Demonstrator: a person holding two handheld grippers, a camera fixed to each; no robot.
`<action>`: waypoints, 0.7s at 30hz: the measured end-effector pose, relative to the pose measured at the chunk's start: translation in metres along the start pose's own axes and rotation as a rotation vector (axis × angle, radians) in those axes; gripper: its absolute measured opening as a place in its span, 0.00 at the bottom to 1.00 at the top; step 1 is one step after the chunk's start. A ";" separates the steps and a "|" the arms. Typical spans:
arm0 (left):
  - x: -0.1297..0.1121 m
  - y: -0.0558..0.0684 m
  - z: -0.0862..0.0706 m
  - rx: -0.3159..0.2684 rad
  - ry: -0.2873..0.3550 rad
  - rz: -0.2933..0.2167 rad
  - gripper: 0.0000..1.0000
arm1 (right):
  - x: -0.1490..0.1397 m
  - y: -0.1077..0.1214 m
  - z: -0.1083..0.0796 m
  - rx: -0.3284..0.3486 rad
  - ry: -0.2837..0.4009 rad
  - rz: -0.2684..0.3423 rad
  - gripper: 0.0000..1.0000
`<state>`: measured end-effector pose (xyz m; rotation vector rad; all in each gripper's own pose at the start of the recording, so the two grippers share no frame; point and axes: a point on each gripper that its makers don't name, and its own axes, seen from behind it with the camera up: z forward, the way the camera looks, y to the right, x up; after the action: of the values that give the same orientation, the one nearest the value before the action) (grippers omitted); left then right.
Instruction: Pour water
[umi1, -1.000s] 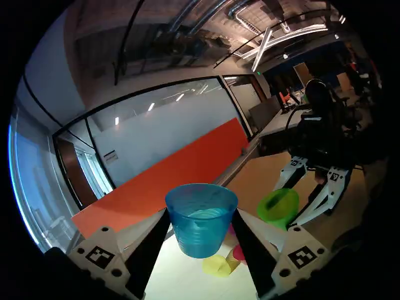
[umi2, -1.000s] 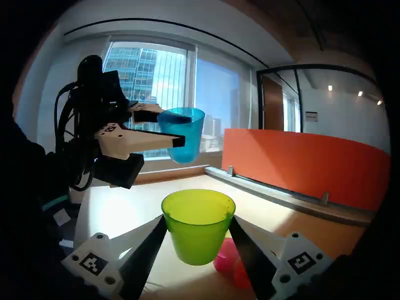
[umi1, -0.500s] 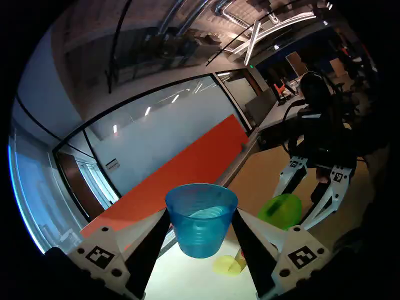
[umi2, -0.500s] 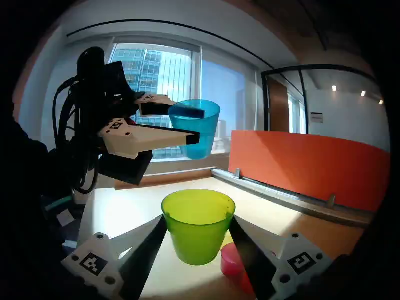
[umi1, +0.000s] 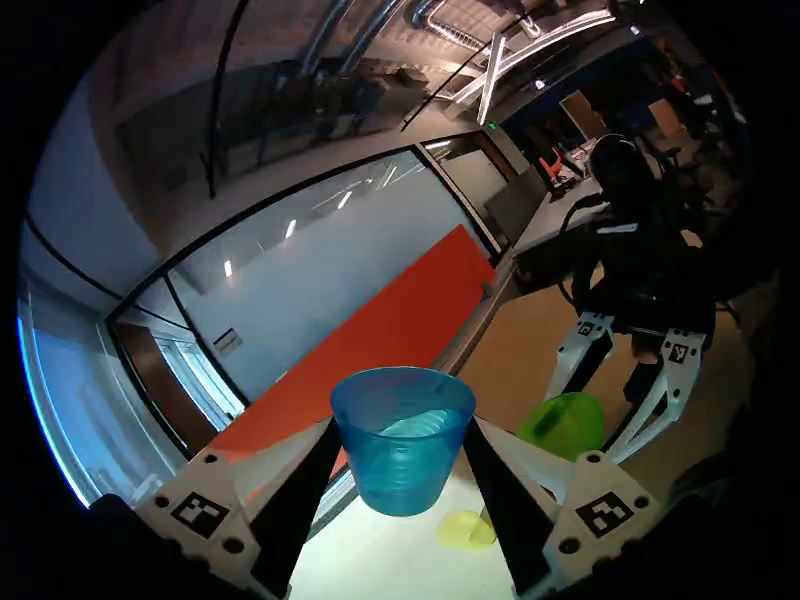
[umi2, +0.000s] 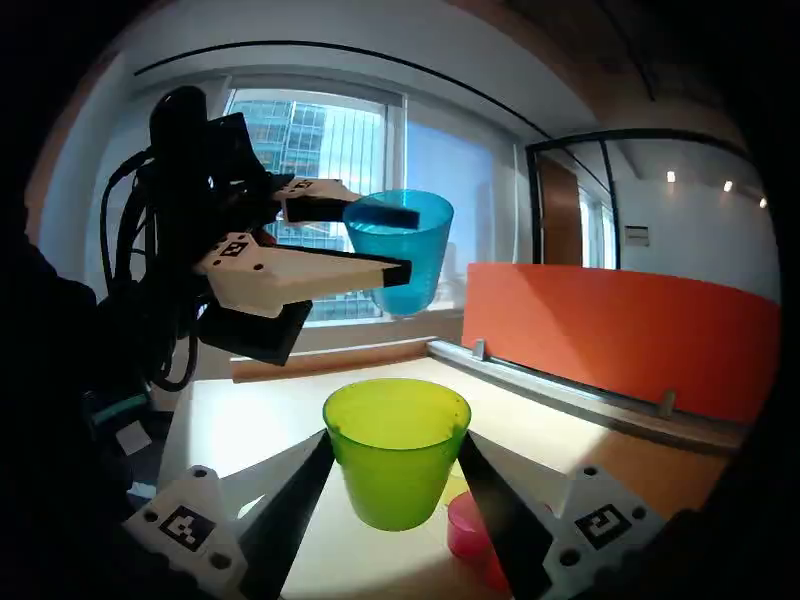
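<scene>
the left gripper (umi1: 403, 428) is closed on a blue cup (umi1: 403, 470) with some water inside; the right gripper (umi2: 397, 440) is closed on a green cup (umi2: 397, 485). the fingers carry square coded markers (umi2: 187, 527).

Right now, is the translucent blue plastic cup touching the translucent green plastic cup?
Apart. The right gripper view shows the blue cup held well above the green cup, with a clear gap of background between its base and the green rim.

L gripper (umi1: 401, 432): white fingers (umi1: 255, 490) w/ black inner faces, tapered
R gripper (umi2: 395, 440): same white/black build
Markers (umi1: 200, 513): black-on-white square tag per finger, screws (umi1: 232, 545) beside
Cables (umi2: 125, 240): black loops behind L gripper's black body (umi2: 250, 330)
</scene>
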<state>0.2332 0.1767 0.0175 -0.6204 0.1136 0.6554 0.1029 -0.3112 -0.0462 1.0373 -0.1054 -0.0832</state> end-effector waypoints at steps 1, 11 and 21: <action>0.001 0.000 0.000 0.001 -0.001 0.005 0.84 | 0.000 0.000 0.000 0.001 0.001 0.000 0.88; 0.003 0.001 0.002 0.009 -0.011 0.056 0.84 | -0.001 0.001 0.001 0.004 0.004 0.003 0.88; 0.005 0.004 0.003 0.014 -0.020 0.112 0.84 | 0.000 0.001 0.001 0.004 0.004 0.003 0.88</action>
<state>0.2349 0.1837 0.0164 -0.5973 0.1348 0.7680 0.1025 -0.3114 -0.0454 1.0416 -0.1036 -0.0783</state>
